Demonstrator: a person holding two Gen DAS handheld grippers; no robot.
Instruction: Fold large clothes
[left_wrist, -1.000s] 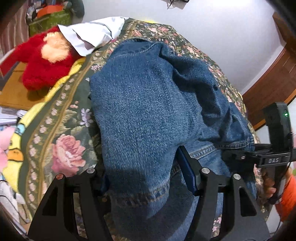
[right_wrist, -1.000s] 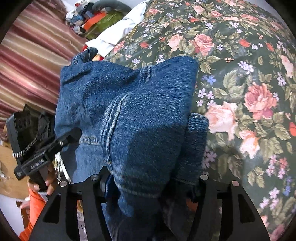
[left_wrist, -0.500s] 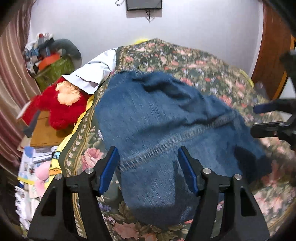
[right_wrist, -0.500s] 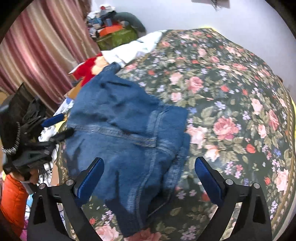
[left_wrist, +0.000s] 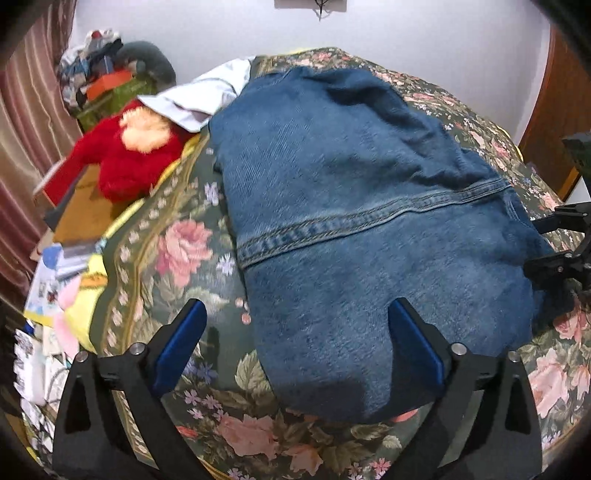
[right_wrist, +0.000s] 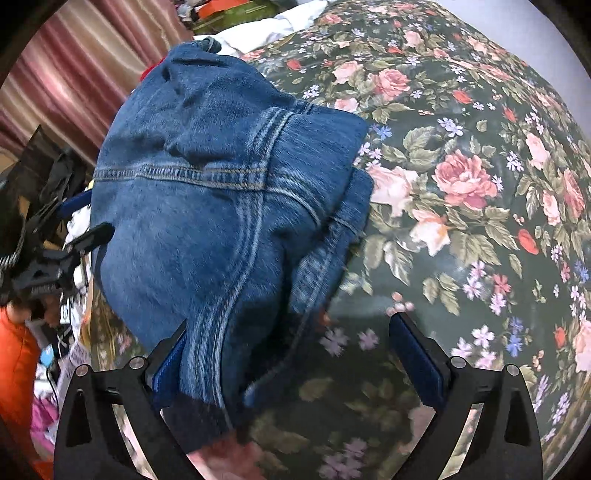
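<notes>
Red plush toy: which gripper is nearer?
Left. The left gripper hangs open over the jeans edge on the side where the red plush toy lies; the right gripper, also open, is at the jeans' opposite edge.

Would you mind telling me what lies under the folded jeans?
The jeans rest on the floral bedspread, which shows around them. Whatever lies directly beneath the denim is covered.

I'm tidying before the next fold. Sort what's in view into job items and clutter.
Job:
- denim garment, folded on the floral bedspread
- left gripper, open
- right gripper, open

Clutter:
- red plush toy
- white cloth
- pile of papers
- green box
</notes>
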